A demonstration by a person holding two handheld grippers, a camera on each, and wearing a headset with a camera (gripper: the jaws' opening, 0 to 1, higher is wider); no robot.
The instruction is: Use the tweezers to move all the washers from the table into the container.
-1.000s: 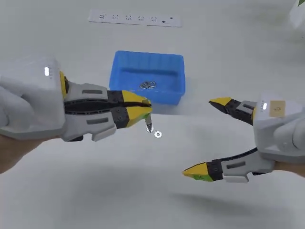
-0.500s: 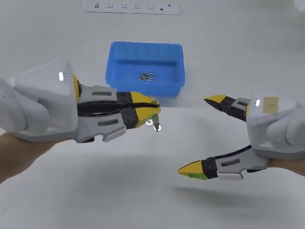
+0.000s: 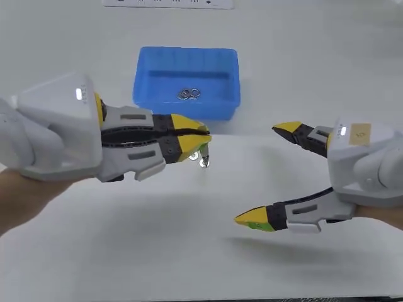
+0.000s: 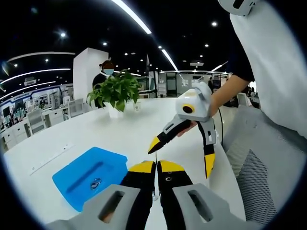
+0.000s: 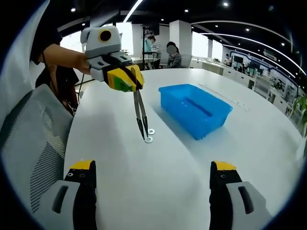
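Observation:
My left gripper [image 3: 204, 135] is shut on a pair of metal tweezers [image 3: 201, 157] that point down at the white table. A small washer [image 3: 204, 163] sits at their tips; I cannot tell whether it is off the table. In the right gripper view the tweezers [image 5: 140, 115] hang from the left gripper [image 5: 125, 79], with one washer [image 5: 148, 140] at the tips and a second washer [image 5: 151, 131] close beside it. The blue container [image 3: 186, 112] stands just beyond and holds several washers [image 3: 188, 94]. To the right, my right gripper [image 3: 261, 176] is wide open and holds nothing.
A white power strip [image 3: 167, 3] lies beyond the container at the far edge of the table [image 3: 189, 251]. A mesh office chair [image 5: 29, 143] stands at the near side. A potted plant [image 4: 115, 91] stands further along the table.
The tweezers' tips have shifted right onto the washer that lay just beside them. The head view has tilted, so the container sits higher in frame. The right gripper has barely moved.

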